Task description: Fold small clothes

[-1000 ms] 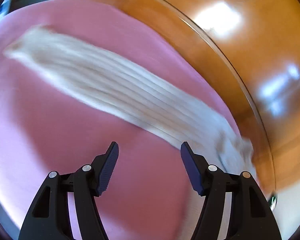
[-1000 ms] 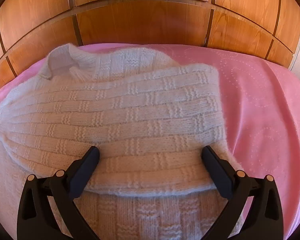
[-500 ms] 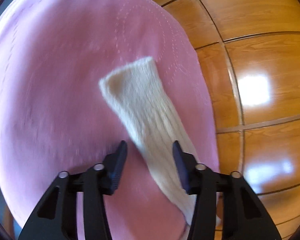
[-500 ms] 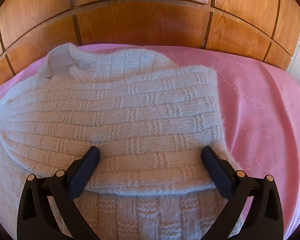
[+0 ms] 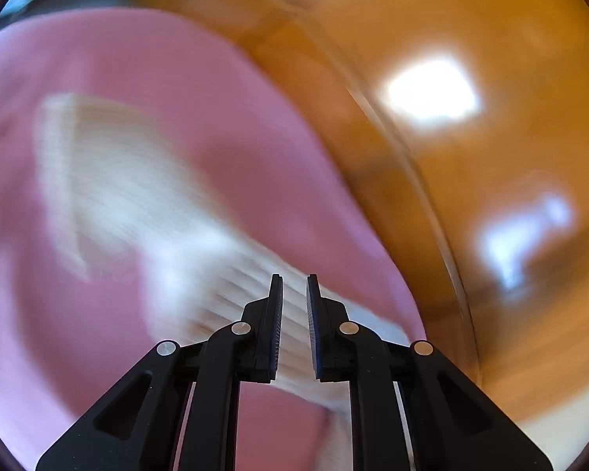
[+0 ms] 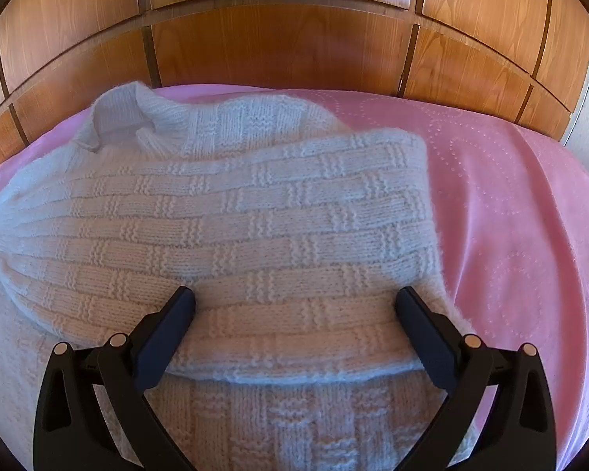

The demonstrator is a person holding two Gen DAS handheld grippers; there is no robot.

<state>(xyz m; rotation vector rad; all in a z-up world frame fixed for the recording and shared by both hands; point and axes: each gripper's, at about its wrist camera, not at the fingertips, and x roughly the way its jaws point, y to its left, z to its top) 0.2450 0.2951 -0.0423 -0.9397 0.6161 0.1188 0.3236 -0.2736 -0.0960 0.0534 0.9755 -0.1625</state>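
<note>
While the left-wrist view is smearing with motion blur, we are seeing our left gripper (image 5: 294, 294) with its fingers (image 5: 275, 314) drawn narrow; they have just been closing, and the cream knitted sleeve (image 5: 145, 212) is running between them, though we cannot tell through the blur whether the pads are actually pressing it. That sleeve is stretching away to the upper left over the pink bedspread (image 5: 216, 90), with the wooden panelling (image 5: 471, 196) curving past on the right. In the right-wrist view, our right gripper (image 6: 294, 302) is holding its fingers (image 6: 169, 322) wide apart, resting over the white knitted sweater (image 6: 235, 216). A folded-over layer of the sweater is lying across its body, its turtleneck collar (image 6: 114, 114) is pointing toward the panelling, and the whole garment is sitting on the left part of the bedspread.
</note>
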